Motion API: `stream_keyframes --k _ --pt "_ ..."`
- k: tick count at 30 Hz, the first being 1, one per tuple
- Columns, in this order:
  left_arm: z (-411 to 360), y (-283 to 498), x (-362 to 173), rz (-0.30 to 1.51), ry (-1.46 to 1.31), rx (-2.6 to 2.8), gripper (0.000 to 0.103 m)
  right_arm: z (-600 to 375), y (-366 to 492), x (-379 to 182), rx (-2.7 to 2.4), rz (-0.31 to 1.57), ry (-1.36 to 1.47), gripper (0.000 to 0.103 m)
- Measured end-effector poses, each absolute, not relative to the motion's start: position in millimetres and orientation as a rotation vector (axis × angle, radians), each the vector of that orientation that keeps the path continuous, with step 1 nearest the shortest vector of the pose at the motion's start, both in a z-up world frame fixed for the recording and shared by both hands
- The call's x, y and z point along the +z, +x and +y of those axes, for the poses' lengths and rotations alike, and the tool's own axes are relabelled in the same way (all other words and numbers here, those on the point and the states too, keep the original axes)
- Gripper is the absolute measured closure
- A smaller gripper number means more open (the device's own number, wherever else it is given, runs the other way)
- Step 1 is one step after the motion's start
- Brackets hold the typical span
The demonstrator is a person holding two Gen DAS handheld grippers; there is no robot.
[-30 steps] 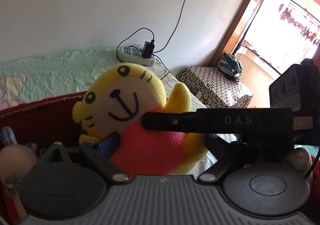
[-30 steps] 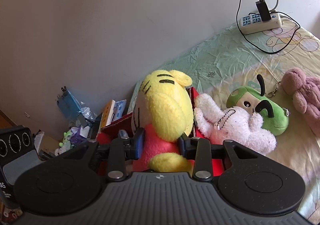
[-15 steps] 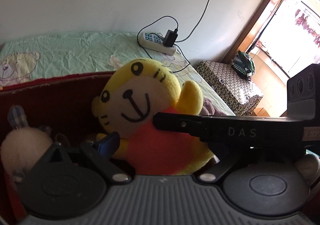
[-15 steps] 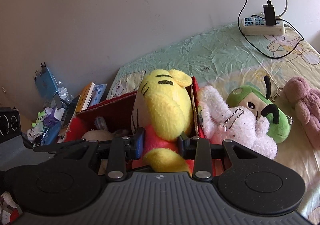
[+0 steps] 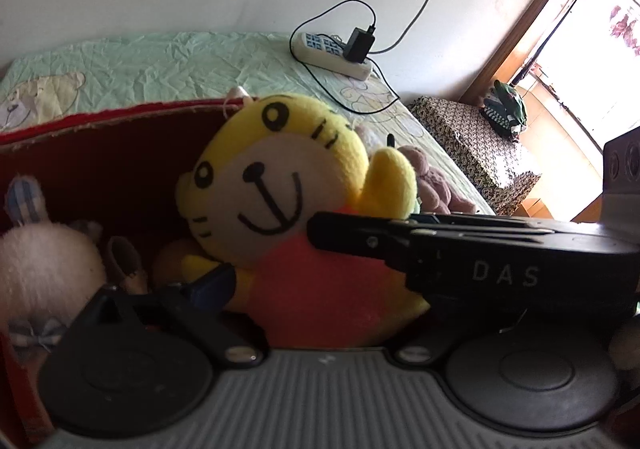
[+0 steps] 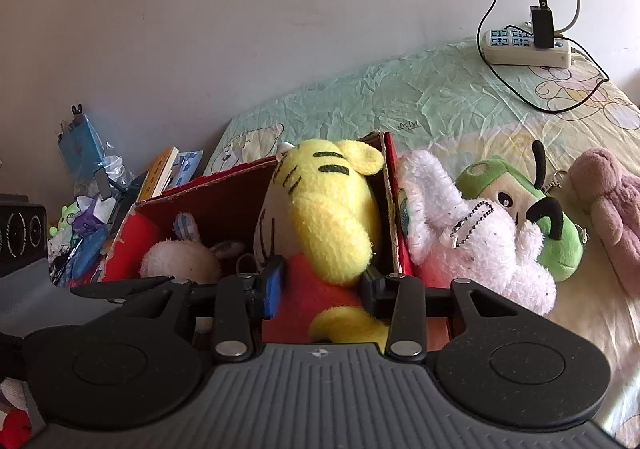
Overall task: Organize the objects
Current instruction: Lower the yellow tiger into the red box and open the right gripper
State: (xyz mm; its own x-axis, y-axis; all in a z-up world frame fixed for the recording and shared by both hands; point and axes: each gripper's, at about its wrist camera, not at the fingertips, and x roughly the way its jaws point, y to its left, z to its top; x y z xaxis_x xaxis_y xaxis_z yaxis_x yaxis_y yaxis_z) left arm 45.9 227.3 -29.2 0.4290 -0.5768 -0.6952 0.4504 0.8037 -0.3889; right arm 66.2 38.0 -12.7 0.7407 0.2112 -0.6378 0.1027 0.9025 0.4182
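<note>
Tiger (image 6: 320,217) sits in the red box (image 5: 100,121) on the bed, lowered since the earlier frame, when it hung above the rim. Both tongs, left (image 5: 320,285) and right (image 6: 320,289), flank its body; their jaws have just been opening, apparently releasing it.
</note>
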Motion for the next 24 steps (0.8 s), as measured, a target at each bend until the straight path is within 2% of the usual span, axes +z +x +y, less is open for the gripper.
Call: stream_keyframes --k 6,14,24 --pt "218 48 -35 0.966 -0.109 -0.605 0.001 32 55 -5 0.034 0.682 0.448 0.062" --pt "209 47 -34 0.979 -0.058 -0.565 0.000 36 52 -14 0.016 0.685 0.429 0.072" --pt "197 44 -32 0.986 0.005 -0.522 0.000 35 46 -17 0.030 0.643 0.429 0.073"
